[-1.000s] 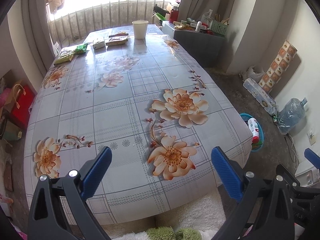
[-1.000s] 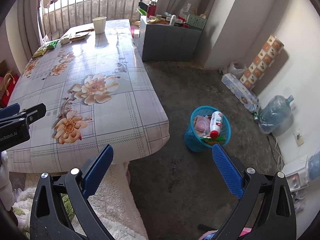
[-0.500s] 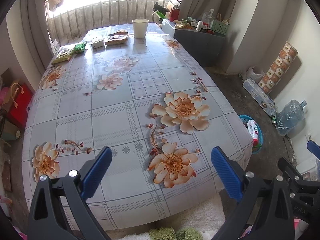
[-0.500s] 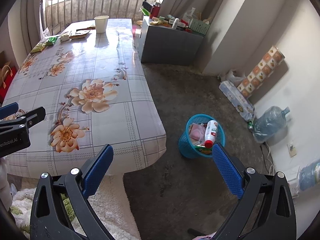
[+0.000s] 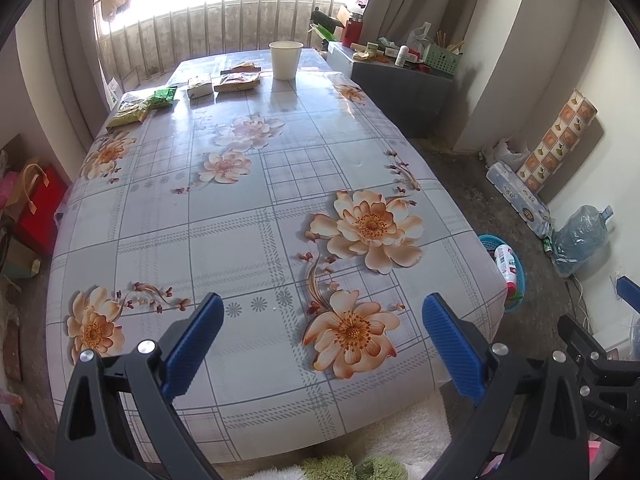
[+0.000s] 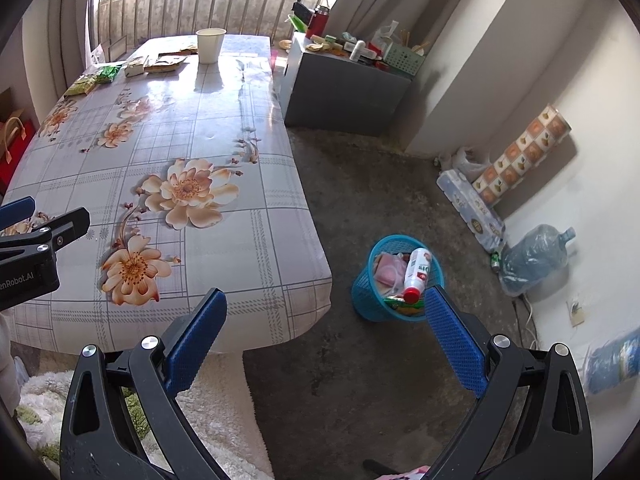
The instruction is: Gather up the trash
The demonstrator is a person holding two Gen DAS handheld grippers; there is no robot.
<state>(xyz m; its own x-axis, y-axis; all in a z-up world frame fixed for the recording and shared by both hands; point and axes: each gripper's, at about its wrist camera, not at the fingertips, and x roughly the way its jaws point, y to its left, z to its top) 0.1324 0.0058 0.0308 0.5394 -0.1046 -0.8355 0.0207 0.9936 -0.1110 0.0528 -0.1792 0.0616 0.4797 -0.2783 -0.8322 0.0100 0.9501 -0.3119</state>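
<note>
Both wide open, empty: left gripper (image 5: pixel 322 334) over table's near edge (image 5: pixel 280 436), right gripper (image 6: pixel 326 332) over bare floor beside blue trash basket (image 6: pixel 370 300); wrappers (image 5: pixel 236 81) at far edge.

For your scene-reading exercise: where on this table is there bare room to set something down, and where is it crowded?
Free: the near and middle table, from the front edge up to the paper cup, holds nothing. Crowded: the far end, where the cup, tan packets, white packet and green packets sit in a row. Both grippers hover open.
</note>
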